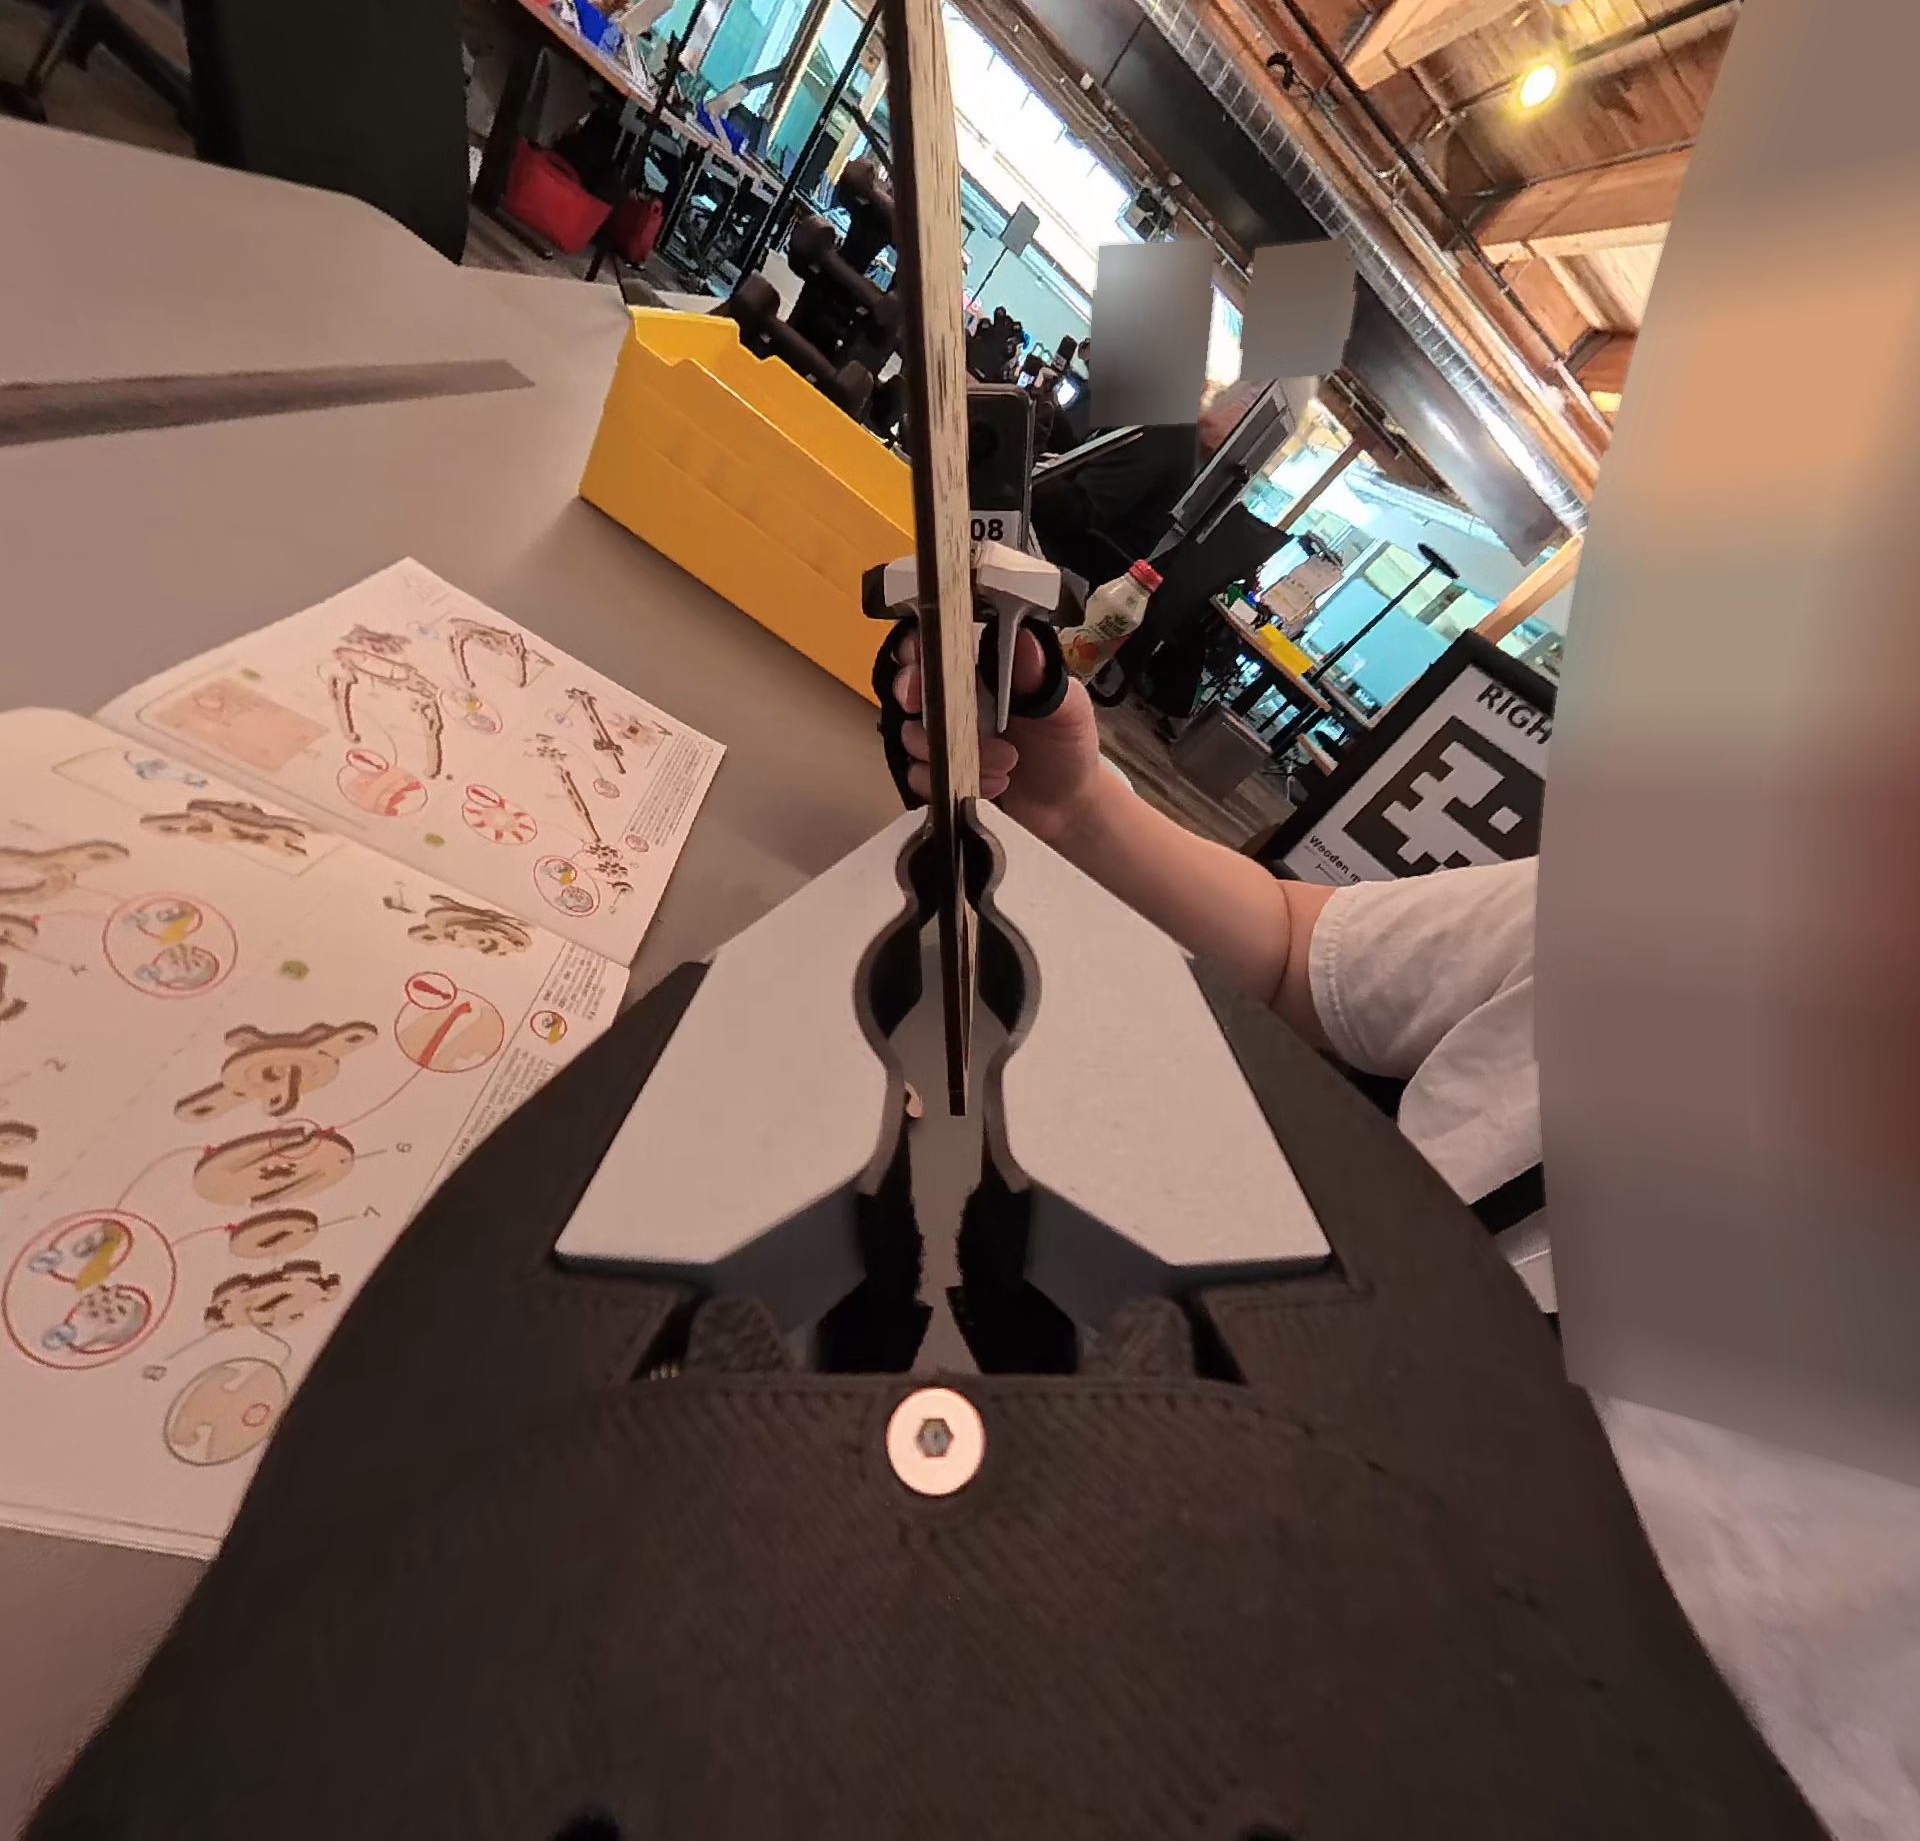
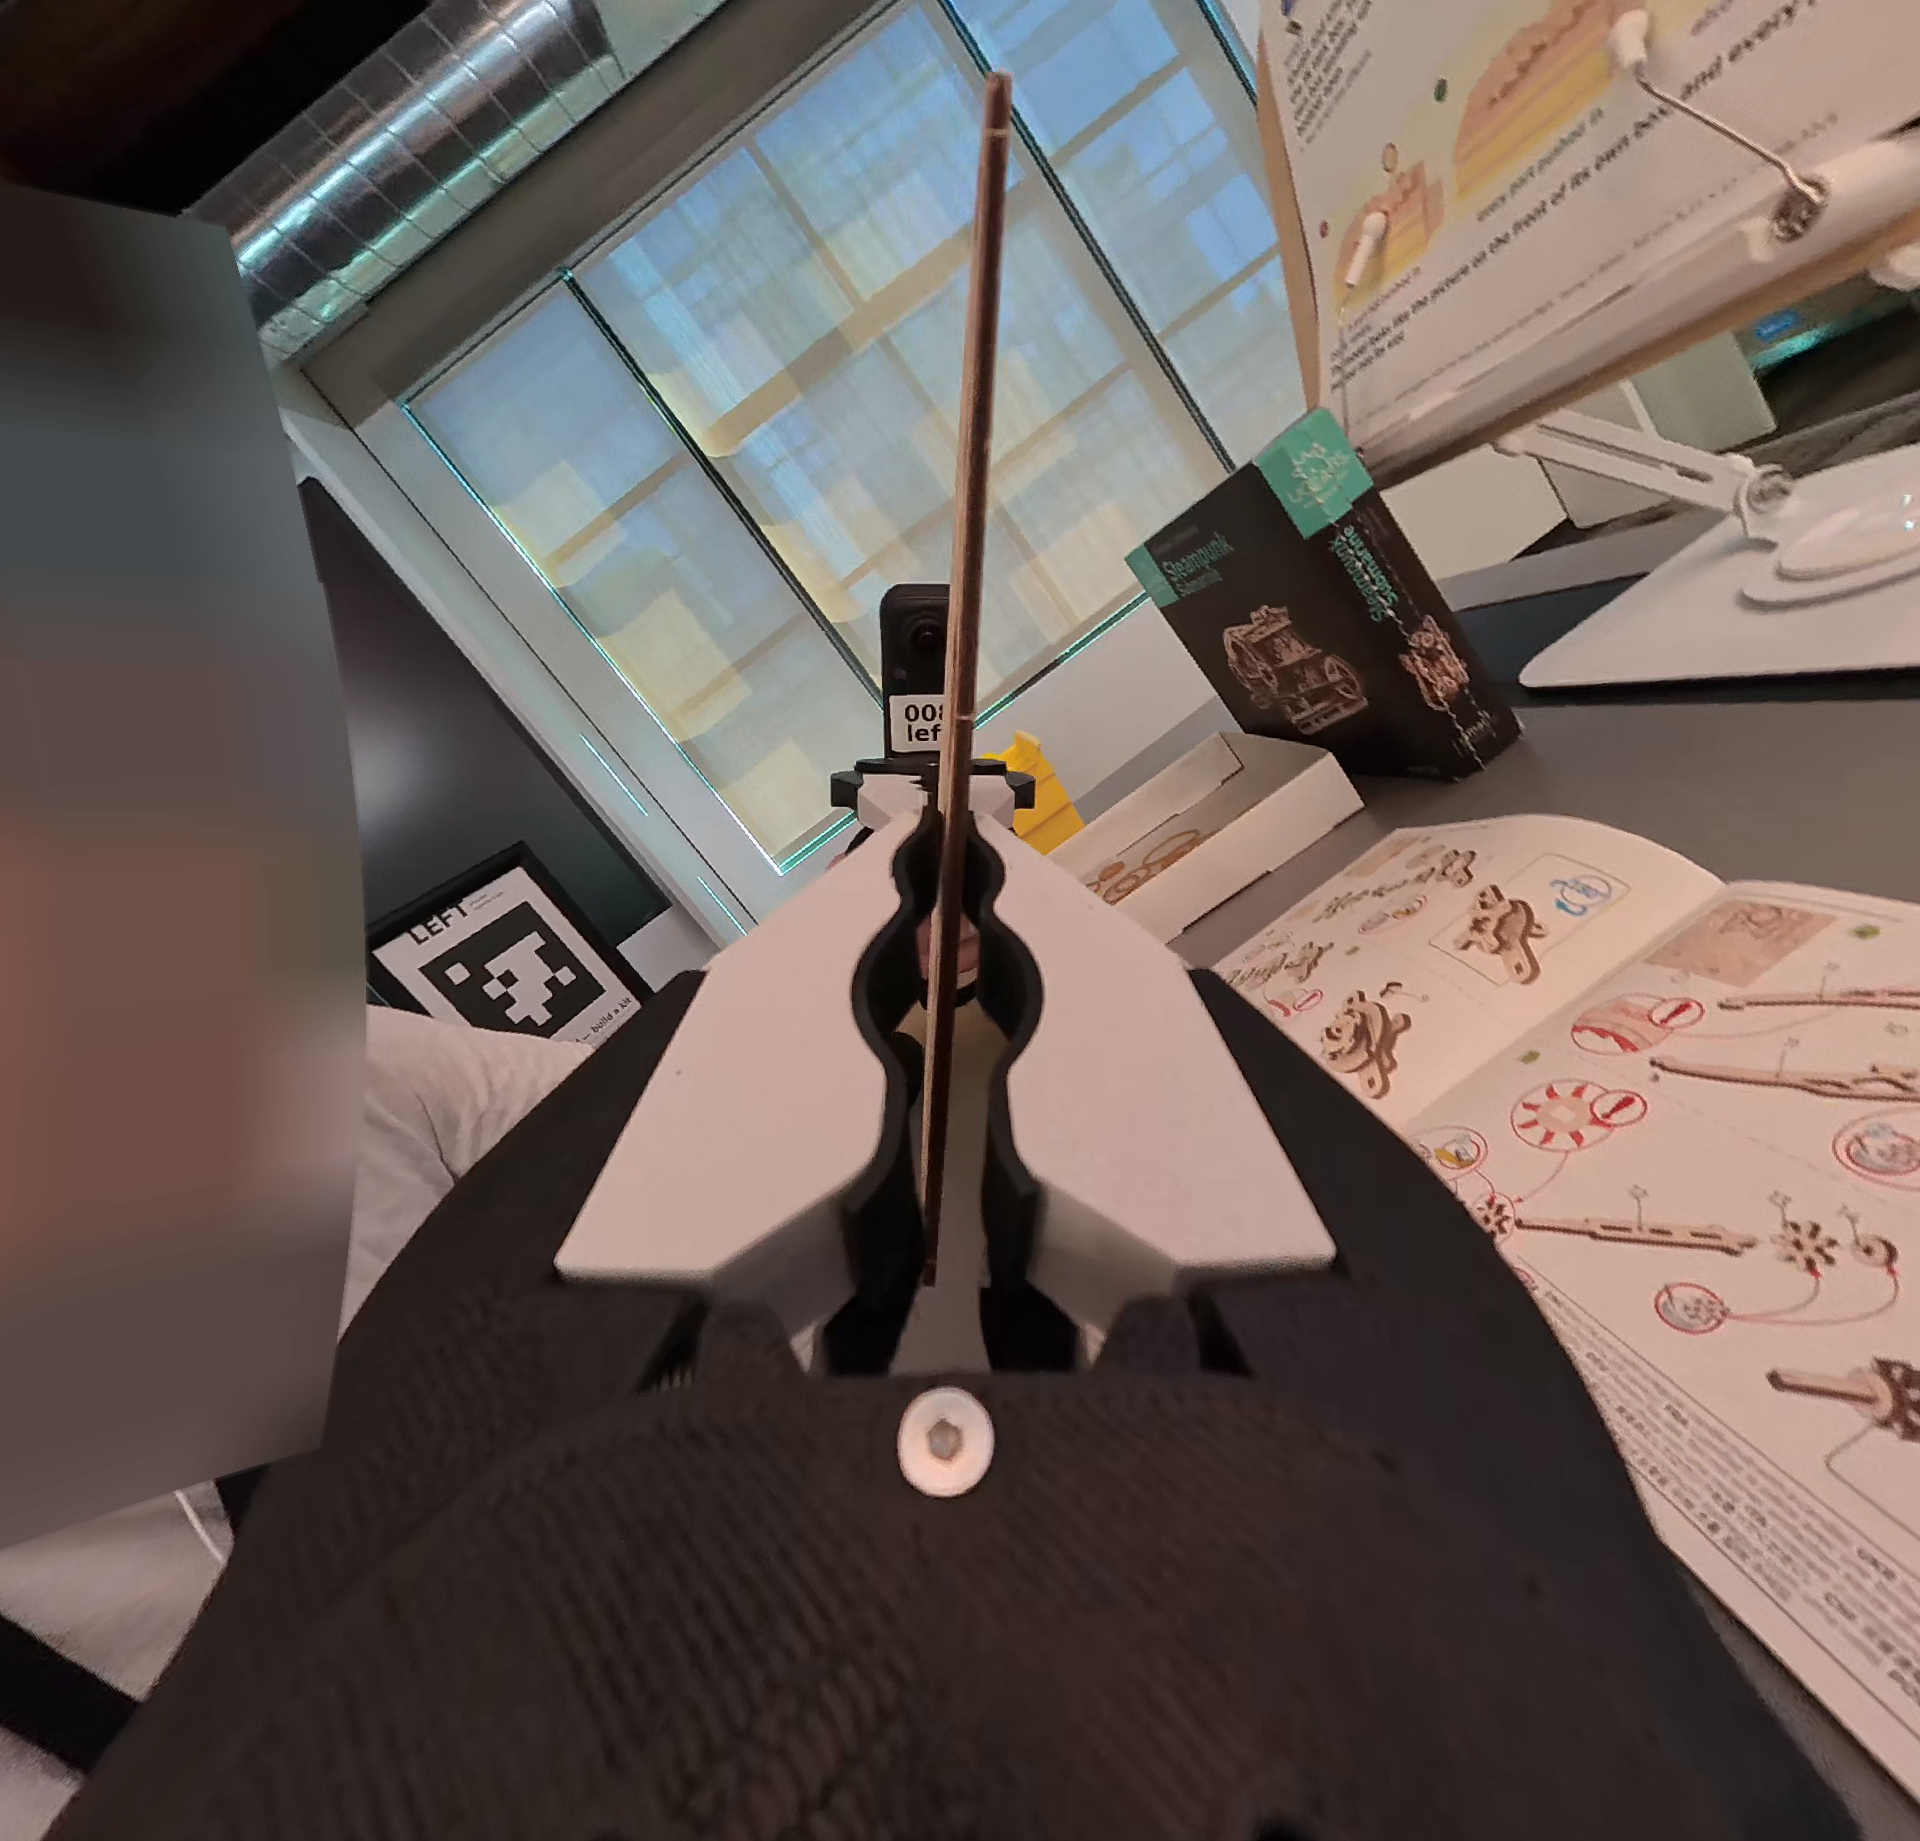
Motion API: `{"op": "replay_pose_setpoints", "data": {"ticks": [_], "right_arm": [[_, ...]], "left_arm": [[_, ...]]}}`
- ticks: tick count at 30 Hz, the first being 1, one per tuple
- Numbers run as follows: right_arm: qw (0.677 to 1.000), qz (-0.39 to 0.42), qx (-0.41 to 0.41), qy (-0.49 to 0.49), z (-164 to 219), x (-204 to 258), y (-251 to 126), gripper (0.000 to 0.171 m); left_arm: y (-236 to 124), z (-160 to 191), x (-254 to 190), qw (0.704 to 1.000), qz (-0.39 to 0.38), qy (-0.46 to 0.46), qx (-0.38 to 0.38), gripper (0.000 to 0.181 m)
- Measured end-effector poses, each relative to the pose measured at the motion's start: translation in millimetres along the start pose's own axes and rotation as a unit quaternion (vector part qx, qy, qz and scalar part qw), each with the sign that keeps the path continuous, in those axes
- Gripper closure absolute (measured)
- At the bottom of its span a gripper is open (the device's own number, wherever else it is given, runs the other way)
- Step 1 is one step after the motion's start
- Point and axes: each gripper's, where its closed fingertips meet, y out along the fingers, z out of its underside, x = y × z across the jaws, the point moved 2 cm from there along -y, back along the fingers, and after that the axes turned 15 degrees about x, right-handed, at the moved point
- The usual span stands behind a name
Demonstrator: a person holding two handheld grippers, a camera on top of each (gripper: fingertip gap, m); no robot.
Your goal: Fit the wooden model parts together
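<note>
Both grippers were clamped on one thin wooden sheet [image 1: 940, 503], seen edge-on and lifted clear of the grey table [image 1: 260, 264]. Left gripper [image 1: 951, 846] pinched the sheet's near end between its white fingers [image 1: 790, 1043], jaws clenched with the sheet running down the middle slot. Right gripper [image 2: 948, 835] did the same from the opposite end, white fingers [image 2: 748, 1085] closed tight on the sheet [image 2: 971, 461].

In the left wrist view the right gripper [image 1: 971, 596] showed farther off along the sheet, held by a bare hand [image 1: 1023, 752]. In the right wrist view the left gripper [image 2: 935, 789] sat at the far end, mostly hidden behind the near fingers.

An open instruction booklet [image 1: 343, 939] lay flat on the table below the sheet, also seen on the other side [image 2: 1621, 1095]. A yellow bin [image 1: 727, 472] stood beyond the booklet. A dark kit box [image 2: 1330, 617] stood upright near a flat white tray of wooden parts [image 2: 1216, 835]. Framed marker cards stood at the table edge [image 1: 1444, 783] [image 2: 509, 960]. A bottle [image 1: 1112, 617] stood behind the hand.
</note>
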Motion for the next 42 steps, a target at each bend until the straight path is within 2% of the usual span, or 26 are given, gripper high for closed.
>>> {"op": "replay_pose_setpoints", "data": {"ticks": [13, 42], "right_arm": [[0.997, -0.014, 0.004, 0.081, 7, -15, -1, 0.170], [0.987, -0.026, 0.016, 0.160, 15, -28, 0, 0.170]], "left_arm": [[1, 3, 6, 1.000, 0.003, -0.029, 0.007, 0.181], [2, 7, 12, 0.999, -0.001, -0.050, 0.013, 0.180]]}}
